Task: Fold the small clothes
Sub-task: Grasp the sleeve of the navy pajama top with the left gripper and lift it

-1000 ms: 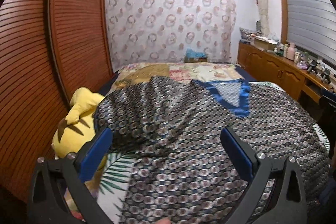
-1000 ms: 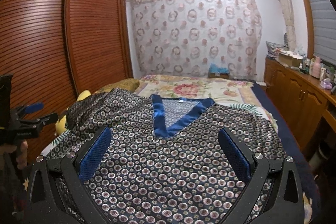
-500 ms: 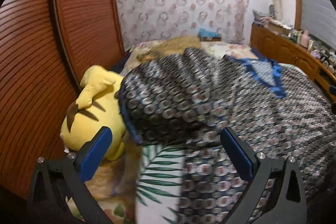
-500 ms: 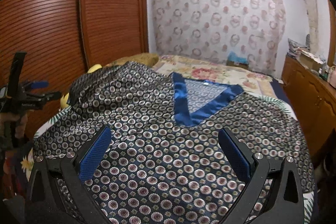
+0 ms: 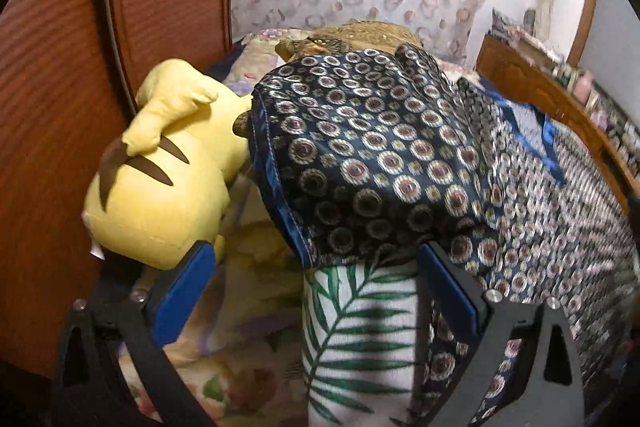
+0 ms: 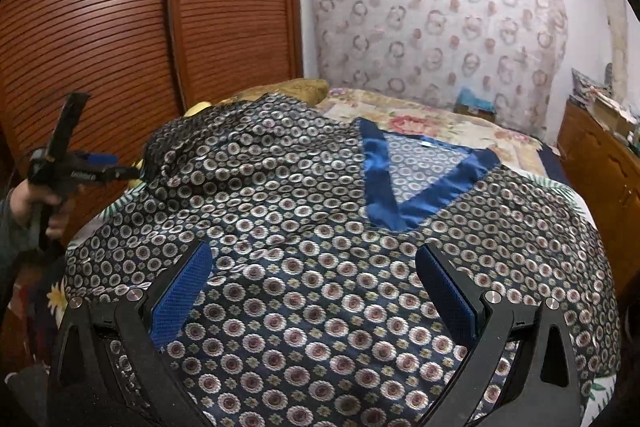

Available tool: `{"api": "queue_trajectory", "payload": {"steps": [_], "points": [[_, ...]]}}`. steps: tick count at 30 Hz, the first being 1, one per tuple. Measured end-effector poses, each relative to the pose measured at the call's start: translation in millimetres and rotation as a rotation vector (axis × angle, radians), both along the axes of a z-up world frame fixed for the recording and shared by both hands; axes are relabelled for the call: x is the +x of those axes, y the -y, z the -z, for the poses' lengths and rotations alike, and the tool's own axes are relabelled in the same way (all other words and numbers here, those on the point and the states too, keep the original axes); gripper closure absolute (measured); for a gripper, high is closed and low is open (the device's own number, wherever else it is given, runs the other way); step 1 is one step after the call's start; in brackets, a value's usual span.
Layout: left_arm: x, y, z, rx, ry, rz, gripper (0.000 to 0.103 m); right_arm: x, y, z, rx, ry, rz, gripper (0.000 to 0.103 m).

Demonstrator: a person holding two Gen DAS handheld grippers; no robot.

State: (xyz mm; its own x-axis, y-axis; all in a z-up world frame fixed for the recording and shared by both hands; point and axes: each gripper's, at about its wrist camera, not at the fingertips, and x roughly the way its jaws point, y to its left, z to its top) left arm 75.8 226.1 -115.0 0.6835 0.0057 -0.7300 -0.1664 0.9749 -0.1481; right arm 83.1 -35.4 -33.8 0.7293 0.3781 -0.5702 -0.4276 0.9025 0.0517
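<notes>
A dark blue patterned top (image 6: pixel 320 227) with a blue V-neck trim (image 6: pixel 404 195) lies spread on the bed. Its left sleeve (image 5: pixel 360 167) is bunched up, with the blue-edged cuff facing my left gripper. My left gripper (image 5: pixel 312 267) is open and empty, just short of the sleeve's cuff edge. It also shows in the right wrist view (image 6: pixel 120 165), held in a hand at the bed's left side. My right gripper (image 6: pixel 312 271) is open and empty, low over the top's lower half.
A yellow plush toy (image 5: pixel 160 187) lies against the wooden wardrobe doors (image 6: pixel 120 27) at the left. A leaf-print bedsheet (image 5: pixel 360 327) shows under the sleeve. A wooden dresser (image 6: pixel 600 167) stands right of the bed. A patterned curtain (image 6: pixel 440 27) hangs behind.
My left gripper has moved left and closer to the sleeve cuff and the plush toy. My right gripper has moved a little lower and forward over the top.
</notes>
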Motion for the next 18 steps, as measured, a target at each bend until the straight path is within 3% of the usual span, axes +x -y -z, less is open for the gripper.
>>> {"api": "queue_trajectory", "payload": {"steps": [9, 12, 15, 18], "points": [[15, -27, 10, -0.196, 0.051, -0.005, 0.014, 8, -28, 6, -0.003, -0.030, -0.065, 0.000], [17, -39, 12, -0.273, 0.091, -0.013, 0.022, 8, -32, 10, -0.010, -0.041, -0.075, 0.000], [20, -47, 13, -0.328, 0.113, -0.013, 0.033, 9, -34, 13, -0.012, -0.053, -0.075, 0.000], [19, -48, 13, -0.348, 0.118, -0.005, 0.061, 10, -32, 14, -0.010, -0.060, -0.069, 0.000]]}}
